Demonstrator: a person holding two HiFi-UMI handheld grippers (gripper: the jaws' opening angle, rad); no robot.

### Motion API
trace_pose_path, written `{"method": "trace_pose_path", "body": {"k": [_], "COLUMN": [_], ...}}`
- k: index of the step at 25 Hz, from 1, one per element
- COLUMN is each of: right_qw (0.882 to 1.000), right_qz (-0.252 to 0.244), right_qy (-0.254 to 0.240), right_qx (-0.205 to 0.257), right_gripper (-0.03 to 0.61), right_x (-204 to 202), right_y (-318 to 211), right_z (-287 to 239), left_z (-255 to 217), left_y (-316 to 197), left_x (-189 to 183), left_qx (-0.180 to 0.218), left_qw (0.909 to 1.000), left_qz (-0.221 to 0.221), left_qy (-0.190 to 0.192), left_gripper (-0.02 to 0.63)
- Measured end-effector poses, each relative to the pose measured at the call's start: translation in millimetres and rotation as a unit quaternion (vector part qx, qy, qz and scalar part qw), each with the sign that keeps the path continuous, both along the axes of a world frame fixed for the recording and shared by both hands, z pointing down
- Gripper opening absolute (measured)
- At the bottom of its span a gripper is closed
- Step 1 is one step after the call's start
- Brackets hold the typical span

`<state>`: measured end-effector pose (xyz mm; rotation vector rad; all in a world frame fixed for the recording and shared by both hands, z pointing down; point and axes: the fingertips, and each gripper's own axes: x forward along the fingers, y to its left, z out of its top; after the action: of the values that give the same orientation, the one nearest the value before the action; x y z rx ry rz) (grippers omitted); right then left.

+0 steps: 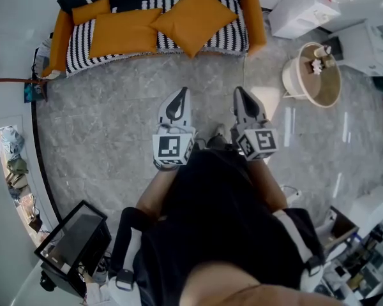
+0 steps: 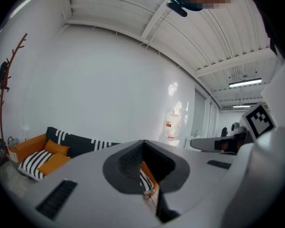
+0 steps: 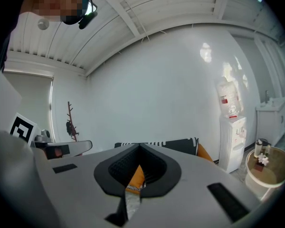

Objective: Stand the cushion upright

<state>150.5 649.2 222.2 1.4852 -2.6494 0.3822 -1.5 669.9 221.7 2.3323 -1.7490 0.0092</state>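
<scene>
We see a sofa (image 1: 256,19) with orange arms under a black throw (image 1: 233,38) banded with white stripes. Its three cushions are all plain orange: the big cushion (image 1: 195,19), the long cushion (image 1: 124,32) and the small cushion (image 1: 91,9). The floor (image 1: 108,126) is grey, veined like marble. The left gripper (image 1: 182,92) and right gripper (image 1: 239,90) are pale grey with black pads, each bearing a cube of black-and-white square markers. The round table (image 1: 292,76) is cream, the wall (image 3: 156,80) white, and the water dispenser (image 3: 232,127) white with a red label.
</scene>
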Motion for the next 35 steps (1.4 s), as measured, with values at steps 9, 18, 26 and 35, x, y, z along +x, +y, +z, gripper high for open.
{"method": "trace_pose_path", "body": {"k": [9, 18, 26, 35], "right_qw": [1.000, 1.000, 1.000, 0.998], "right_qz": [0.006, 0.003, -0.011, -0.048], "right_qy": [0.006, 0.007, 0.019, 0.024], "right_qx": [0.004, -0.007, -0.015, -0.012], "right_gripper": [-0.005, -0.005, -0.005, -0.005], "right_x": [-33.0, -42.5, -35.6, -17.5], "right_y": [-11.6, -58.3, -138.5, -261.4], "right_z": [4.2, 10.7, 19.3, 24.3], "left_z": [-6.6, 14.6, 32.0, 37.1], "left_y": [-11.6, -52.4, -126.1, -237.1], "left_x": [-29.6, -37.6, -30.9, -14.1], "left_qx": [0.008, -0.009, -0.038, -0.060], "left_qw": [0.9998, 0.9998, 0.9992, 0.9967], "left_qz": [0.005, 0.005, -0.014, -0.053], "left_qy": [0.020, -0.014, -0.005, -0.007], "left_gripper": [-0.006, -0.006, -0.006, -0.006]}}
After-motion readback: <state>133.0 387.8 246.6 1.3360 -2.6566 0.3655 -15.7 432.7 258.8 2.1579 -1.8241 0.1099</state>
